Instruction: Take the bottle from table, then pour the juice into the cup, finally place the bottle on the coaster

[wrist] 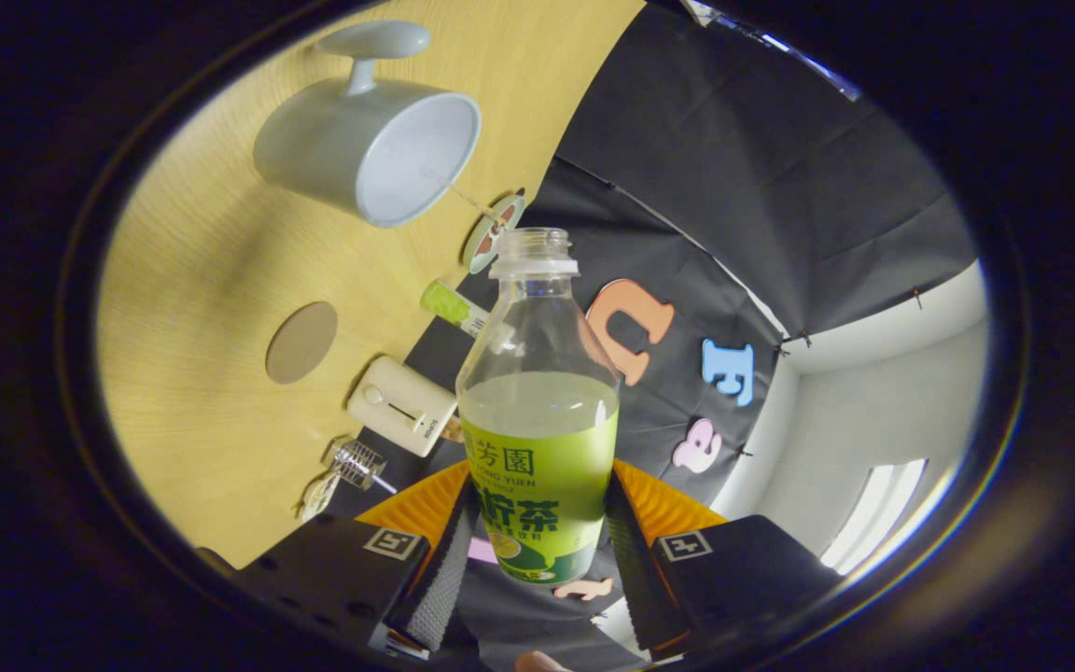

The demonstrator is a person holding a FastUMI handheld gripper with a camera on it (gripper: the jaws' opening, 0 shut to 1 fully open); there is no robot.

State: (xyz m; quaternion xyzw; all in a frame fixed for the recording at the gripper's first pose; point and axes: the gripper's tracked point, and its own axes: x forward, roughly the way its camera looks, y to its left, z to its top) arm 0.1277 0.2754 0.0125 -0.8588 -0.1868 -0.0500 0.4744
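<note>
2 fingers [537,551] pinching the juice bottle [537,420] at its green label, one pressed on each side. Uncapped, neck open, roughly half full of pale liquid. Held clear of the wooden worktop [202,280], whole view rolled so the worktop stands like a wall beside the bottle. Pale blue-grey cup [369,145] with handle, standing on the worktop well beyond the fingers, mouth open toward the bottle's side, apart from the bottle's neck. Round brown coaster [301,342] flat on the worktop, nearer than the cup, bare. Between coaster and fingers, a small white boxy device [401,406]. Near it a small clear glass item [356,464]. Behind the bottle's neck, a green tube [452,306] and a round patterned disc [493,233].
</note>
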